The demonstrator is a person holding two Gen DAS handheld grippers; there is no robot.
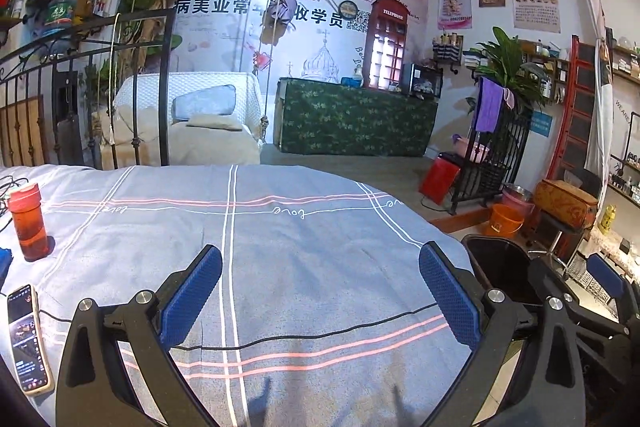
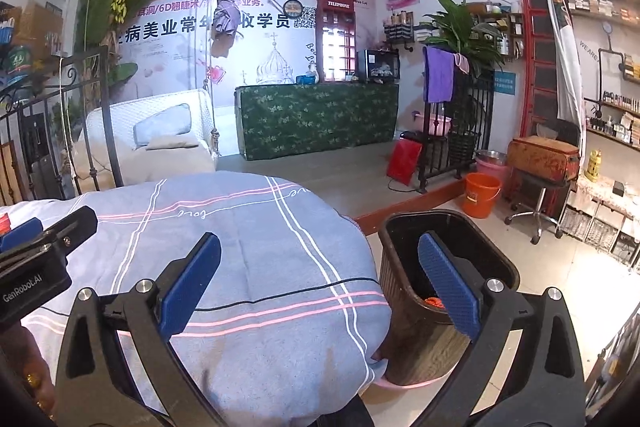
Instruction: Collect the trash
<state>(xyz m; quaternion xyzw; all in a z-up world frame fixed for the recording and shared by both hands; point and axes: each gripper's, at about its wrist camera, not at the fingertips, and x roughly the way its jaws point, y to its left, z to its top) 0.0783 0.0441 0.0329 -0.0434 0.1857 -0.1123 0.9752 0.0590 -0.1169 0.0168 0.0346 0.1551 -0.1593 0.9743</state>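
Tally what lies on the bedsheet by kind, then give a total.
Red bottle: 1
Smartphone: 1
Black cable: 1
Total: 3

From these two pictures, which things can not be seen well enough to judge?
- Black bin: right wrist view, the right gripper finger covers most of the inside; only a scrap of orange shows.
- Same bin, left wrist view: the left gripper hides its near side.
- Phone: left wrist view, screen too small to read.
- Blue object beside the orange bottle: cut by the left edge.
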